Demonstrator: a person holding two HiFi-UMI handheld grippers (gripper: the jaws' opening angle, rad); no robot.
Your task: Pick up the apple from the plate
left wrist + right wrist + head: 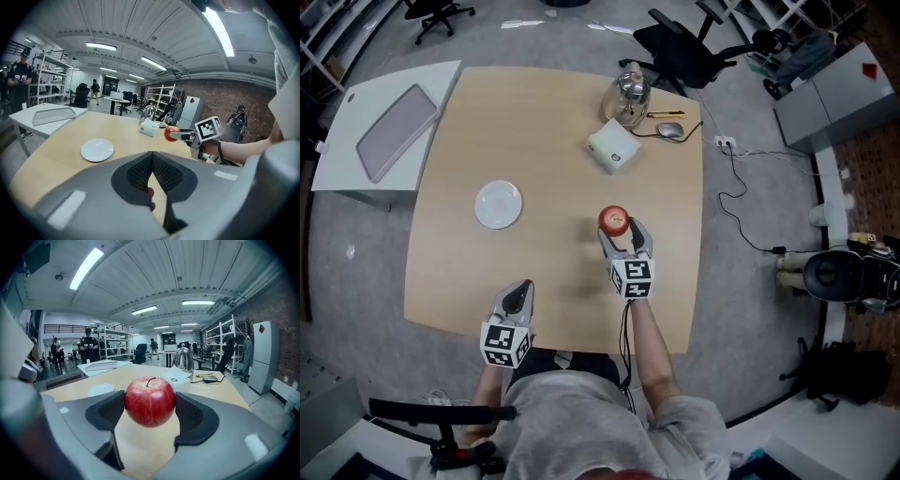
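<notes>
A red apple (pixel 149 401) with a short stem is clamped between the pads of my right gripper (pixel 150 408), held above the wooden table. In the head view the apple (pixel 614 220) sits at the tip of that gripper (pixel 619 236), right of the table's middle. The small white plate (pixel 499 203) lies bare on the table to the left, well apart from the apple. From the left gripper view the plate (pixel 97 150) and the held apple (pixel 170 133) are both visible. My left gripper (pixel 517 298) hovers at the near table edge, its jaws closed together with nothing between them.
At the far side of the table (pixel 553 281) stand a metal kettle (pixel 629 94), a white box (pixel 613 147), a yellow pen (pixel 666 114) and a mouse (pixel 671 129). A grey tray (pixel 397 129) rests on a white side table at left. Office chairs stand beyond the table.
</notes>
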